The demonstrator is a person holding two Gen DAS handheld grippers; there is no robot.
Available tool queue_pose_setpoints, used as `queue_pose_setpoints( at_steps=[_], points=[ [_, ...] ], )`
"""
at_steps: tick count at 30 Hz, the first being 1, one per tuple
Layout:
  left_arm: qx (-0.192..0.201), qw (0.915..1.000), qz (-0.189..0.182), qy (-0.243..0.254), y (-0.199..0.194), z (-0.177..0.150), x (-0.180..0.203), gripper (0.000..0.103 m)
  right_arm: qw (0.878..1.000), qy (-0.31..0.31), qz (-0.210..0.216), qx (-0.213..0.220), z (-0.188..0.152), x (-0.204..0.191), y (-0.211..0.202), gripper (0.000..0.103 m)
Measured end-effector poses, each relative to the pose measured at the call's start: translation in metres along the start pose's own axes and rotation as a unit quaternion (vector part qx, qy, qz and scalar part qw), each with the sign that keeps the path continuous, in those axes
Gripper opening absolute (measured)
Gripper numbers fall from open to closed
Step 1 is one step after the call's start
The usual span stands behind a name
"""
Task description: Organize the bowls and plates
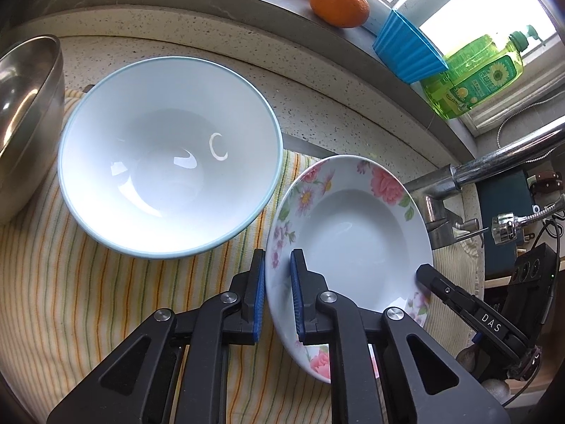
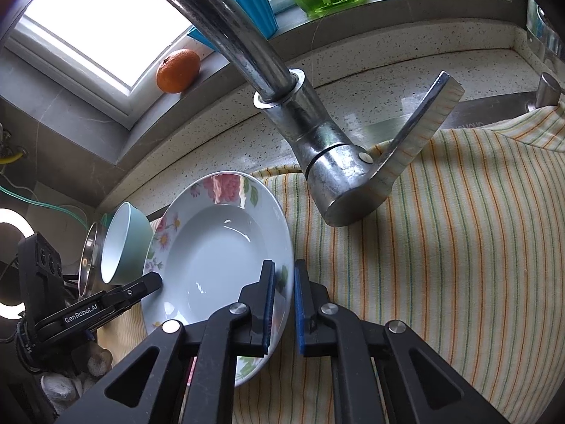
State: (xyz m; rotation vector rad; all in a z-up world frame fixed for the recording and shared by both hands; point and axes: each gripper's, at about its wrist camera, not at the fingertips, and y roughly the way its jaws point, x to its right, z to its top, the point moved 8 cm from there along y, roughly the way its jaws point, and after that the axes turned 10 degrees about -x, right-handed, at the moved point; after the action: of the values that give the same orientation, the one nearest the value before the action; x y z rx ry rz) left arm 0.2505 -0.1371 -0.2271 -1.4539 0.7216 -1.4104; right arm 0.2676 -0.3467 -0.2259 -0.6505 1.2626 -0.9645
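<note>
Both pairs of jaws straddle opposite edges of the same floral plate (image 1: 353, 233). Left gripper (image 1: 277, 289): its blue-padded fingers stand either side of the plate's left rim, one finger outside over the striped cloth (image 1: 88, 300), the other over the plate's inner face. A little gap shows between the pads and the rim, so I cannot tell whether they are actually pressing on it. Right gripper (image 2: 282, 300): the same arrangement on the plate's right rim in the right wrist view, with the left pad over the plate's face and the right pad outside, above the cloth — the rim runs up through the narrow slot between them, and again firm contact is not clear.

In the left wrist view one finger of the right gripper touches the plate's far rim; in the right wrist view the left gripper's tip sits at the opposite edge.

Just beside the plate on the cloth lies a white bowl (image 1: 169, 155) with a pale blue rim, and past it a steel bowl (image 1: 24, 113). Near the plate's other side rises the chrome faucet (image 2: 317, 155). On the sill behind sit an orange (image 1: 339, 3), a blue ribbed cup (image 1: 406, 49) and a green soap bottle (image 1: 473, 74).
</note>
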Motion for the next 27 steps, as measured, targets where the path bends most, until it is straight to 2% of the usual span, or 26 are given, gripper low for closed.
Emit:
queue_pose_setpoints(
  at_steps=[11,27],
  points=[
    [0.005,0.9999,-0.015,0.001,-0.005,-0.002,-0.002,0.012,1.000,0.003,0.005,-0.002,-0.003,0.004,-0.004,0.009],
    [0.006,0.9998,-0.016,0.004,-0.016,-0.011,-0.005,0.012,1.000,0.000,0.010,0.000,-0.016,-0.007,-0.016,0.010]
  ],
)
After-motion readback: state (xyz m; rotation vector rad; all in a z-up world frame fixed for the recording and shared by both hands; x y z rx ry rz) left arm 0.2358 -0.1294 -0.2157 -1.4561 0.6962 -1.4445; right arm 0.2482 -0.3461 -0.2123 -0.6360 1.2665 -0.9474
